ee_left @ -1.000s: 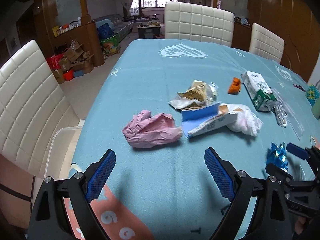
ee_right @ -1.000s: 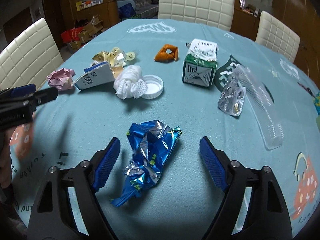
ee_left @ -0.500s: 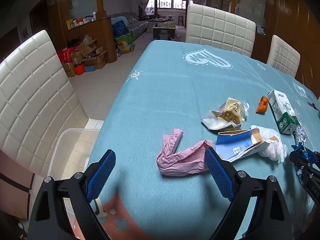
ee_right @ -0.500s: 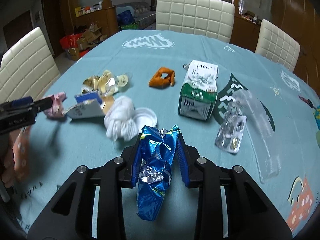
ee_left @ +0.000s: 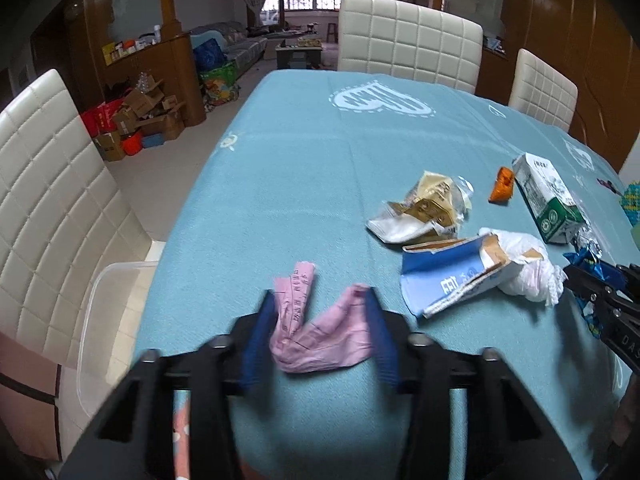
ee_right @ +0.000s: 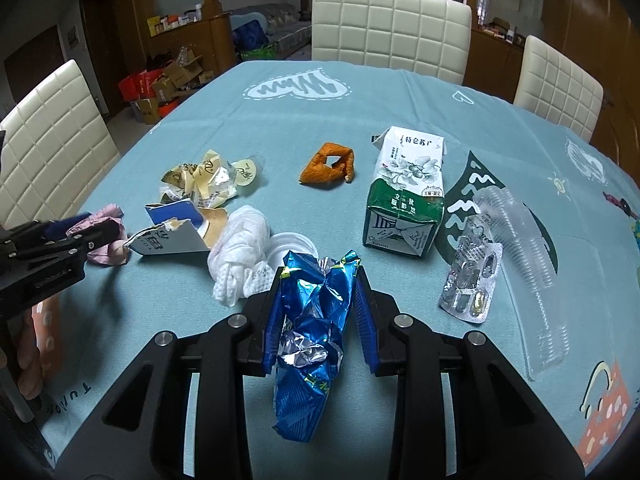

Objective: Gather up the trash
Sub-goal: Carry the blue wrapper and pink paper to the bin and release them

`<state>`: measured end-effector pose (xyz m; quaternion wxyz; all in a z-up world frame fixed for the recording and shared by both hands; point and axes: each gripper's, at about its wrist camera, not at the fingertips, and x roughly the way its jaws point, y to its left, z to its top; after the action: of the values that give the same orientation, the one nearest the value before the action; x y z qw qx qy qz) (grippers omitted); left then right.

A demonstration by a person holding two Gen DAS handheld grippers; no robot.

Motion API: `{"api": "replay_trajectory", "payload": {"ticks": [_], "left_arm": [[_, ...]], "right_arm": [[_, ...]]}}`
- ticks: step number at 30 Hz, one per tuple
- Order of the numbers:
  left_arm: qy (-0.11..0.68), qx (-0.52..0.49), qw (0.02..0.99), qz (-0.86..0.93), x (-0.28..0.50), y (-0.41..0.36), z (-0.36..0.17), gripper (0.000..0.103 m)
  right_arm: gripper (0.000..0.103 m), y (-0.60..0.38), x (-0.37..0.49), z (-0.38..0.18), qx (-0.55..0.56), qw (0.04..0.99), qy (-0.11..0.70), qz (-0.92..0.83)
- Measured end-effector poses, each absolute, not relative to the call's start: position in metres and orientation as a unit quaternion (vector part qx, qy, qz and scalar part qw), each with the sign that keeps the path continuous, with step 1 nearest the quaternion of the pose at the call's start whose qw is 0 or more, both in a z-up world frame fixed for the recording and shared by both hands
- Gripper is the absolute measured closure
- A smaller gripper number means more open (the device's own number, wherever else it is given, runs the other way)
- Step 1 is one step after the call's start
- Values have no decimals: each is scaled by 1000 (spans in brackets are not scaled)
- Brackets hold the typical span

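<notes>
My left gripper (ee_left: 320, 320) is shut on a crumpled pink paper wrapper (ee_left: 316, 340) near the table's left front edge; it also shows in the right wrist view (ee_right: 106, 236). My right gripper (ee_right: 318, 304) is shut on a crumpled blue foil wrapper (ee_right: 312, 320), held just above the teal tablecloth (ee_right: 400, 100). Other trash lies on the cloth: a torn blue-white carton (ee_left: 452, 276), a white tissue wad (ee_right: 240, 248), gold wrappers (ee_right: 208, 184), an orange scrap (ee_right: 330, 164), a green-white milk carton (ee_right: 406, 196), a pill blister (ee_right: 472, 280) and a clear plastic tray (ee_right: 528, 268).
A clear plastic bin (ee_left: 108, 320) stands on the floor beside the table's left edge, by a white padded chair (ee_left: 48, 184). More white chairs (ee_right: 388, 20) stand at the far side. A white lid (ee_right: 292, 246) lies behind the blue wrapper.
My left gripper has gone from open to shut on the pink wrapper. My right gripper, open one second ago, closed on the blue foil wrapper and still holds it.
</notes>
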<state>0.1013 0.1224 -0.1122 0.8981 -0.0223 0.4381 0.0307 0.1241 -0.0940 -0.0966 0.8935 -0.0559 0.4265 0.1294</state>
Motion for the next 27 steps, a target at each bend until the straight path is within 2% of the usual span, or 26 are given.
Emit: {"api": "replay_trajectory", "payload": {"ticks": [2, 4, 27], "left_arm": [[434, -12, 900, 35, 99, 120, -110, 77], [430, -6, 902, 31, 95, 117, -107, 79], [368, 45, 927, 63, 39, 126, -69, 80]], "right_arm": [[69, -94, 123, -95, -56, 894, 425, 133], [69, -94, 122, -93, -56, 895, 422, 134], [68, -46, 92, -58, -91, 900, 378, 197]]}}
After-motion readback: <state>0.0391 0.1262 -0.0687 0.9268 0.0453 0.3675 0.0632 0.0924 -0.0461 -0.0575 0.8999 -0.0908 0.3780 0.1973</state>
